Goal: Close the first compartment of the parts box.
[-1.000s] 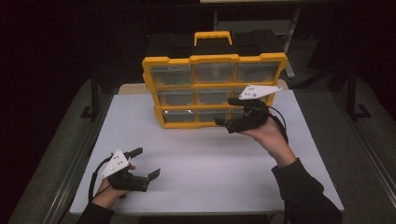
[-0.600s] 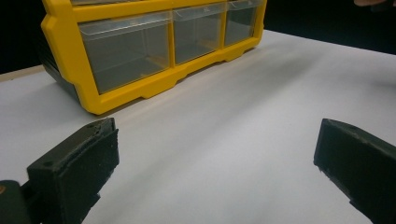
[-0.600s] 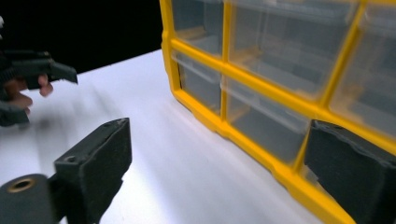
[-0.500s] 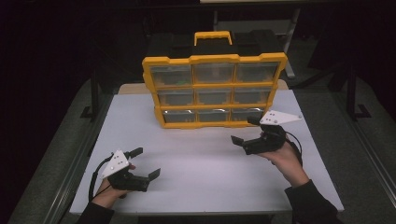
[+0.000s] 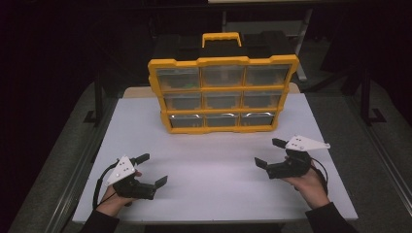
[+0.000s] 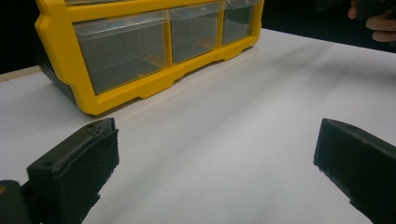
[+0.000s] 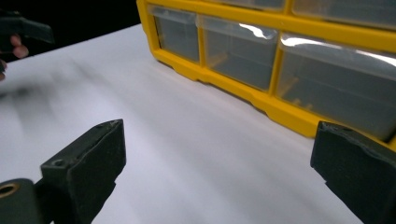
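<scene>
A yellow drawer organizer [image 5: 223, 97] with clear drawers and a top handle stands upright at the far middle of the white table [image 5: 218, 194]. My left gripper [image 5: 153, 169] rests low at the near left, open, with nothing between its fingers. My right gripper [image 5: 268, 152] is low over the near right of the table, well short of the organizer; its jaws have just been opening and nothing is between them. In the left gripper view, the left gripper [image 6: 217, 158] faces the organizer's bottom drawers [image 6: 121, 51]. In the right gripper view, the right gripper [image 7: 217, 163] faces the bottom row [image 7: 243, 56].
A black case [image 5: 218, 46] sits behind the organizer. Metal frame rails [image 5: 92, 150] run along the table's left side. The surroundings are dark. White tabletop spreads between the two grippers and the organizer.
My right hand has come away from the organizer's lower right drawers, moving down and toward the near right of the table. The left hand has stayed put.
</scene>
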{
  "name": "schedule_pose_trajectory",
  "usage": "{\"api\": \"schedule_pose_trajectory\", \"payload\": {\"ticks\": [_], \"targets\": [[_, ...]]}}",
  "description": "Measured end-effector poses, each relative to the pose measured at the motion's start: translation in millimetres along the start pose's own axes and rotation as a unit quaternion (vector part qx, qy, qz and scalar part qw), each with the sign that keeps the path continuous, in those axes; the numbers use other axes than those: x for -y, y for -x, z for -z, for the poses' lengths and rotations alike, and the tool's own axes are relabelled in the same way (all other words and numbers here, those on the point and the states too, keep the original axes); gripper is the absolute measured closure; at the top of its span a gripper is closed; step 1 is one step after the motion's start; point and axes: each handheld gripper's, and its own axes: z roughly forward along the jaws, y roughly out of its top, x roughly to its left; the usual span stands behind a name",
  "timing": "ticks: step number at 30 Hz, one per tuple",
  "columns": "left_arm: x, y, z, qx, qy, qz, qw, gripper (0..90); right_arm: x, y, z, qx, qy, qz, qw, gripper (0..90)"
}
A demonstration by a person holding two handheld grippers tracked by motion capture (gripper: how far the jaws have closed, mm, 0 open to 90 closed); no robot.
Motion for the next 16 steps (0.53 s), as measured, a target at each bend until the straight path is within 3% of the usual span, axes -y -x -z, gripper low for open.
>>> {"api": "schedule_pose_trajectory", "payload": {"ticks": [9, 16], "targets": [[0.0, -0.1, -0.8, 0.001, 0.001, -0.001, 1.0000, 0.0, 28.0, 4.3, 12.5, 0.020, -0.015, -0.009, 0.9996, 2.1], [-0.1, 1.0, -1.7, 0.002, 0.003, 0.001, 1.0000, 0.0, 32.3, 5.3, 12.0, 0.022, -0.021, -0.010, 0.9995, 2.1]]}}
